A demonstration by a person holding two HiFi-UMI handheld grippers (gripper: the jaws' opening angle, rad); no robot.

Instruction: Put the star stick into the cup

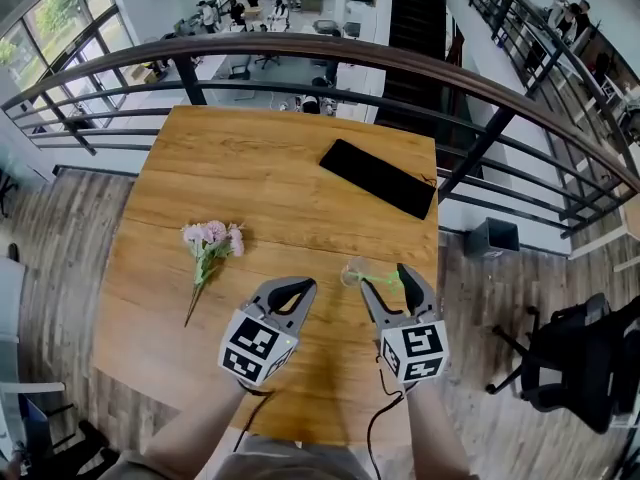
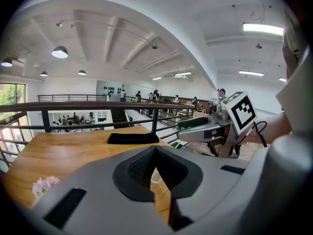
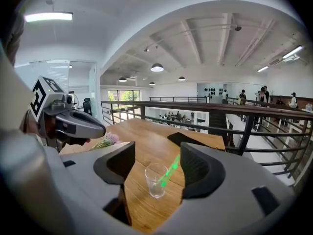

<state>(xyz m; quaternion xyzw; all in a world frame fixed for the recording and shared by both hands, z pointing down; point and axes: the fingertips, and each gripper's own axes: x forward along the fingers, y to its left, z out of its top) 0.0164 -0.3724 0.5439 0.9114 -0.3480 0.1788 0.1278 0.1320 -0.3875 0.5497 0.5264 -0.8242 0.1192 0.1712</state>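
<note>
Star stick (image 3: 168,173) is in the cup (image 3: 155,180). Its lower end sits at the cup bottom and the long axis is tilted. The upper end leans over the rim, up and to the right in the right gripper view, toward that gripper's right-hand pad. Can't tell whether the tip touches the pad. In the head view the stick runs roughly sideways from the cup toward the right gripper. The stick is translucent green and the star shape is too blurred to make out.

The cup is clear and upright on the wooden counter (image 1: 280,168), on its near right part. It holds only the stick.

Right gripper (image 3: 157,153) has its jaws wide apart, with the cup and stick in the gap between them. The pads aren't pressing on either.

Left gripper (image 2: 155,151) has its jaws together at the tips with nothing between them. It sits just left of the right gripper, above the near part of the counter.

A bunch of pink flowers (image 1: 212,238) lies flat on the counter, left of the cup and well apart from it. A flat black pad (image 1: 378,176) lies at the far right of the counter, near the railing (image 1: 300,48).
</note>
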